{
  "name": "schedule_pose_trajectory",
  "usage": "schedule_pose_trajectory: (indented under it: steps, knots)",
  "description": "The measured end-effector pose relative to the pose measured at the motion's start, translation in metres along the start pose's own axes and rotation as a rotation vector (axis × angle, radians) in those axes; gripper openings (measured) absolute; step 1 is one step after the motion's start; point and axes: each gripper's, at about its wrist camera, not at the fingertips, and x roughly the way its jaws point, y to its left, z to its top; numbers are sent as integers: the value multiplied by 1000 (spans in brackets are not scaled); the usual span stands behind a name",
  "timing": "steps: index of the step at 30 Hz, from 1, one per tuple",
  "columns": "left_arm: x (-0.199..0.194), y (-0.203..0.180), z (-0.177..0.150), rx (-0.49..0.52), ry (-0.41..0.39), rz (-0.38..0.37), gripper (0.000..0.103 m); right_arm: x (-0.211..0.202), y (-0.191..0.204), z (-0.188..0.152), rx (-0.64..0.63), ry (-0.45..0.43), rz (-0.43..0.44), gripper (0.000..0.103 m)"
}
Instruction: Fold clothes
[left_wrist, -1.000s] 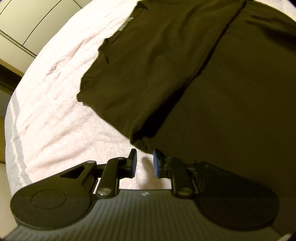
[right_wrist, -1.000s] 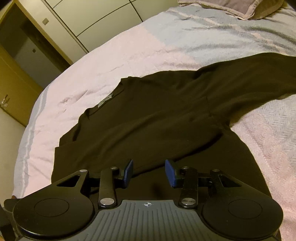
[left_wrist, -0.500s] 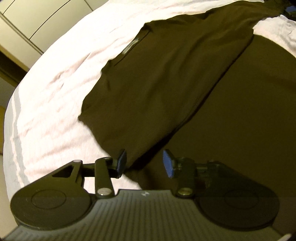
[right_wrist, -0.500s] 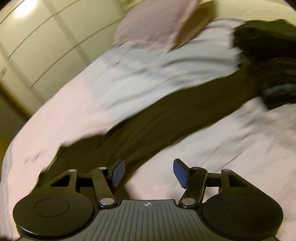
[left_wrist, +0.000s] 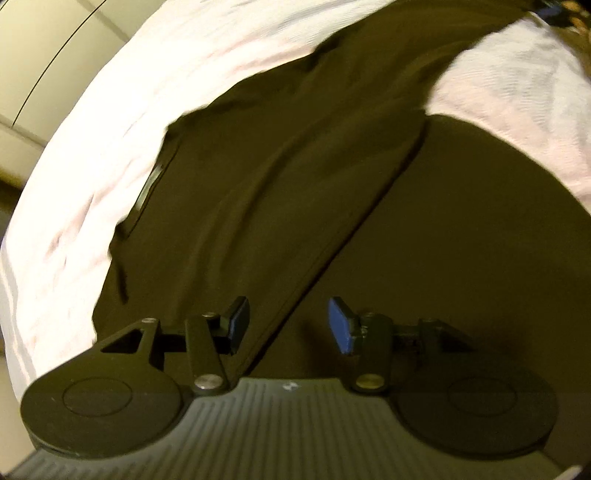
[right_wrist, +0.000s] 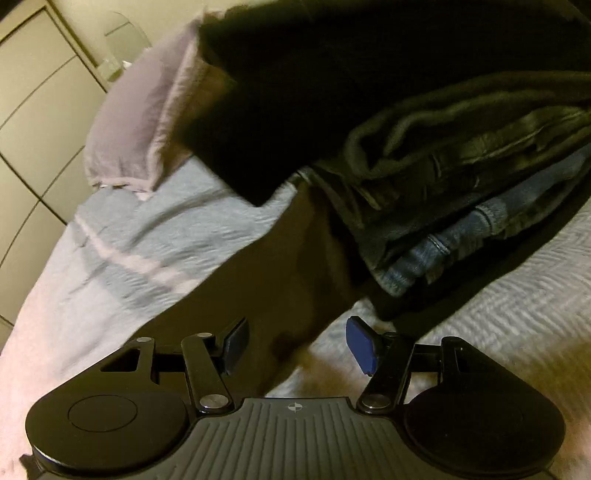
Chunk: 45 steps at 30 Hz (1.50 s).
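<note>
A black long-sleeved shirt (left_wrist: 258, 192) lies on the bed with one side folded over its body. The fold's edge (left_wrist: 351, 229) runs diagonally down to my left gripper (left_wrist: 288, 325). That gripper hovers over the edge with its jaws opening; cloth lies below them, and the pads press on nothing. In the right wrist view the shirt's outstretched sleeve (right_wrist: 266, 280) crosses the bedspread toward a stack of clothes. My right gripper (right_wrist: 295, 343) stands open just above the sleeve, its fingers on either side and clear of it.
A stack of folded dark clothes and jeans (right_wrist: 461, 177) sits at the right, touching the sleeve's end. A pale pillow (right_wrist: 140, 122) lies behind it. The pink and blue bedspread (right_wrist: 122, 251) extends left; wardrobe doors (right_wrist: 33, 110) stand beyond the bed.
My left gripper's jaws widened and it slid right across the shirt, over the folded edge. My right gripper swung right from the shirt's body along the sleeve to the clothes stack, its jaws wider.
</note>
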Motion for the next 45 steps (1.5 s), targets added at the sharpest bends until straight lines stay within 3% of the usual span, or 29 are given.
schedule_pose_trajectory:
  steps: [5, 9, 10, 11, 13, 14, 20, 24, 28, 32, 33, 34, 35, 36, 37, 39, 42, 45]
  knots:
    - [4, -9, 25, 39, 5, 8, 45, 17, -16, 0, 103, -4, 37, 62]
    - [0, -9, 28, 52, 12, 16, 45, 11, -21, 1, 208, -42, 71, 61]
    - [-3, -10, 26, 53, 13, 17, 45, 10, -21, 1, 215, -46, 84, 57]
    - [-5, -11, 24, 54, 14, 18, 45, 9, -18, 2, 201, -43, 96, 51]
    - [-5, -10, 22, 58, 11, 19, 45, 11, -13, 4, 153, -30, 115, 15]
    - [-6, -9, 20, 59, 8, 20, 45, 11, -10, 6, 127, -25, 116, 9]
    - [-17, 0, -5, 12, -7, 28, 45, -20, 35, 13, -11, -57, 172, 4]
    - [-23, 14, -34, -42, -11, 41, 45, -77, 126, -2, -237, -124, 371, 4]
    - [-31, 35, -70, -111, -8, 58, 45, -158, 227, -68, -518, -194, 658, 4]
    - [-39, 59, -114, -177, 2, 80, 45, -212, 298, -190, -772, -141, 901, 4]
    - [-40, 65, -125, -192, 7, 84, 45, -214, 308, -226, -853, -93, 944, 6]
    - [-40, 70, -137, -210, 14, 88, 45, -213, 316, -261, -940, -36, 983, 22]
    - [-41, 76, -149, -228, 19, 90, 45, -210, 324, -302, -1072, 42, 991, 36]
    - [-41, 82, -161, -248, 25, 89, 45, -207, 325, -336, -1177, 95, 975, 62]
    - [-41, 86, -172, -261, 28, 89, 45, -205, 322, -361, -1242, 138, 969, 67]
    - [-40, 92, -190, -271, 31, 91, 46, -209, 311, -391, -1296, 210, 956, 67]
    - [-33, 98, -208, -267, 26, 80, 46, -223, 292, -408, -1296, 244, 894, 67]
    - [-19, 100, -207, -218, -3, 68, 46, -204, 288, -388, -1281, 257, 780, 67]
